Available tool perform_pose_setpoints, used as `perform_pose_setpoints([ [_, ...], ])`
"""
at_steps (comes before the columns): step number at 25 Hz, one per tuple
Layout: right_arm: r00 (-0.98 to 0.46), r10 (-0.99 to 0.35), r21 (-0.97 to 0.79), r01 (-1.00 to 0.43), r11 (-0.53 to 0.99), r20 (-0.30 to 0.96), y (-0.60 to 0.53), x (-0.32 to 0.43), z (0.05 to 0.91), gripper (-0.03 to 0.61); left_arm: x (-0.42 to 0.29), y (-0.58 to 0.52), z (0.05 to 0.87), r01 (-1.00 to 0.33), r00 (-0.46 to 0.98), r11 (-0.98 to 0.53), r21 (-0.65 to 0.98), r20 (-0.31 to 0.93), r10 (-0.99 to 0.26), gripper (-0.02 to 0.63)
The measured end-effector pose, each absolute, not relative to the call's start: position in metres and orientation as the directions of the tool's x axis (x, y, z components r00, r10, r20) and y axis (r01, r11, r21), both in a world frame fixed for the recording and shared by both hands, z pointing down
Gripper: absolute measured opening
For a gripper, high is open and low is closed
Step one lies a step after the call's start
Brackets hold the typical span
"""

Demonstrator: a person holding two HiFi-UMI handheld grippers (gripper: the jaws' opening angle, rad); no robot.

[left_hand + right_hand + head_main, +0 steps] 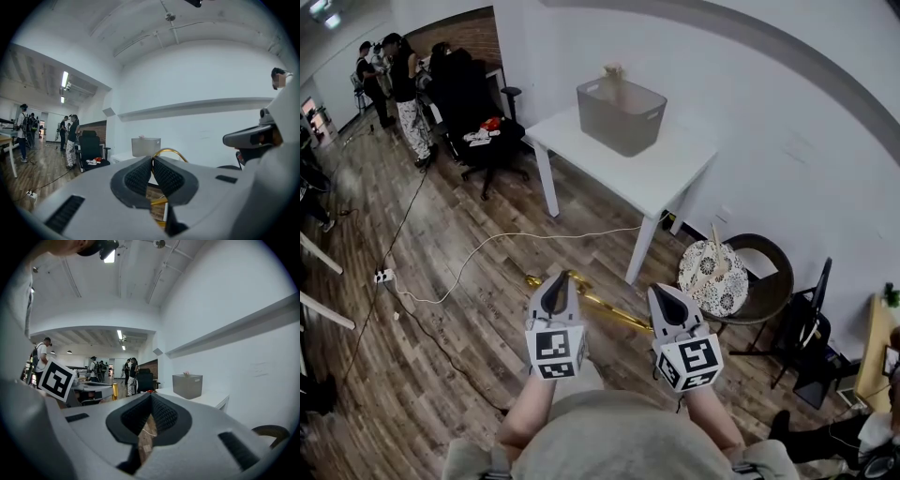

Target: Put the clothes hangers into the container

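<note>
Left claw (pixel 555 289) clamped on gold hanger (pixel 614 307), whose bar ran rightward toward the right claw (pixel 668 302), closed and empty. Container (pixel 619 122) on counter (pixel 667 178) lay well ahead.

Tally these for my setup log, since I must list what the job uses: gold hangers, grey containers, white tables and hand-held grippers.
Gold metal clothes hanger: 1
Grey plastic container: 1
White rectangular table: 1
Left hand-held gripper and right hand-held gripper: 2
Total: 5
</note>
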State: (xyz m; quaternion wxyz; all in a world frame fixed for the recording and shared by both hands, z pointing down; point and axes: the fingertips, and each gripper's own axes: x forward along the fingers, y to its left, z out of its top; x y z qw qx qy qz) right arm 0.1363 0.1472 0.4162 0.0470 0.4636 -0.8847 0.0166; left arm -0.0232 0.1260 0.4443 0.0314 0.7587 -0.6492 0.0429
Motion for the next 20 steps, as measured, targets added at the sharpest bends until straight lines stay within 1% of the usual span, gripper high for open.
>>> perform_pose_setpoints([
  [4,-0.560,-0.822,0.022,-0.825,0.565,0.101,0.116,0.126,0.412,0.003,-0.036,0.094,0.438,-0.987,0.156,-0.158,-0.021,0.084,-0.984,0.017],
  [20,-0.530,-0.841,-0.015,-0.847,0.532,0.105,-0.009,0.075,0.401,0.003,-0.078,-0.035,0.425,-0.974,0.220,-0.224,-0.024,0.107,-0.970,0.017],
])
